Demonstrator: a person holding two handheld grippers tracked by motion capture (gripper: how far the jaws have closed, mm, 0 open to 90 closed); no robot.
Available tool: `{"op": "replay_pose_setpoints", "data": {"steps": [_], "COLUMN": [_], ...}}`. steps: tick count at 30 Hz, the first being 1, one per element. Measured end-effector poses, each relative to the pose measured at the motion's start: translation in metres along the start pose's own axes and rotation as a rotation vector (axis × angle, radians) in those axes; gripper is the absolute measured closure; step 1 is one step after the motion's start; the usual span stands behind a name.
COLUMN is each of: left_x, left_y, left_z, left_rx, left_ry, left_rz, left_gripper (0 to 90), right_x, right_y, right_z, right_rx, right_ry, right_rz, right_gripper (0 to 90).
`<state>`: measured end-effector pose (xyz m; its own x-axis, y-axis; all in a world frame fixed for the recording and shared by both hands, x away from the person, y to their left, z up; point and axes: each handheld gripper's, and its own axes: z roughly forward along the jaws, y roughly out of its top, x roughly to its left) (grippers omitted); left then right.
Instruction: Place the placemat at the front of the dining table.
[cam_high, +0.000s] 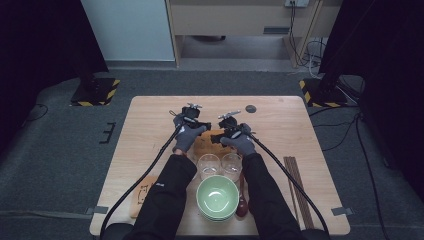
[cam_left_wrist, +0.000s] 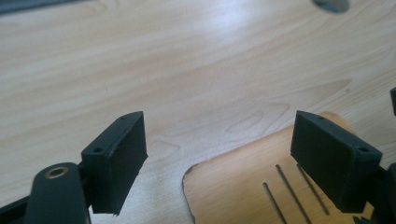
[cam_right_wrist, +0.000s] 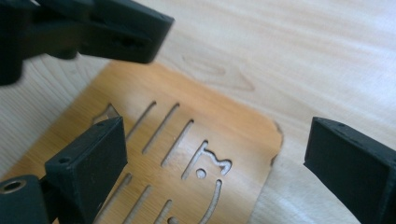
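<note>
Grey carpet surrounds a pale wooden table (cam_high: 150, 130), and from the high view both hands are out over its middle: the left gripper (cam_high: 189, 114) and the right gripper (cam_high: 229, 121) sit close together above a small bamboo board (cam_high: 207, 142). Nearer the person stand two clear glasses (cam_high: 220, 164), a green bowl (cam_high: 217, 196), a dark wooden spoon (cam_high: 241, 200) and, off to the right, a bundle of dark chopsticks (cam_high: 299, 187).

Over to the left gripper view: the left gripper (cam_left_wrist: 218, 158) has its jaws spread wide, holding nothing, with the bamboo board (cam_left_wrist: 233, 191) lying flat beneath, one rounded corner and three cut slots showing.

Now the right gripper view: the right gripper (cam_right_wrist: 215, 163) is also parted wide and empty, hovering over the bamboo board (cam_right_wrist: 196, 140), whose slots and a cut-out figure are plain to see. The other gripper's jaw hangs at the top left, right above the board's far side.

My read: this board looks thin, stiff and light, smooth enough to slide on the tabletop. Lying flat, it offers little to bite; an edge or corner is probably the place, perhaps with one gripper at each side.
</note>
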<state>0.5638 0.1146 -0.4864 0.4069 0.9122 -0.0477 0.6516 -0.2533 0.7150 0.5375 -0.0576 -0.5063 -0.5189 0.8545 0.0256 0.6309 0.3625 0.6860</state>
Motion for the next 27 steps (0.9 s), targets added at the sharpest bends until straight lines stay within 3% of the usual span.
{"op": "replay_pose_setpoints", "data": {"steps": [9,13,22,27], "left_x": [0.003,0.017,0.043,0.046], "left_y": [0.01,0.003,-0.021,-0.036], "left_z": [-0.026,-0.035,-0.032,-0.023], "left_rx": [-0.092,-0.116,-0.124,-0.098], "left_ry": [-0.025,-0.023,-0.028,-0.012], "left_rz": [0.048,0.064,0.058,0.082], "left_gripper": [14.9,14.2,13.3,12.5], "right_x": [-0.01,-0.016,-0.025,-0.027], "right_y": [0.01,0.009,-0.008,-0.016], "right_z": [-0.024,-0.028,-0.018,-0.014], "right_rx": [-0.116,-0.158,-0.159,-0.145], "right_ry": [-0.025,-0.043,-0.063,-0.074], "right_rz": [-0.014,-0.015,-0.046,-0.065], "right_gripper": [5.6,5.8,5.5,5.4]}}
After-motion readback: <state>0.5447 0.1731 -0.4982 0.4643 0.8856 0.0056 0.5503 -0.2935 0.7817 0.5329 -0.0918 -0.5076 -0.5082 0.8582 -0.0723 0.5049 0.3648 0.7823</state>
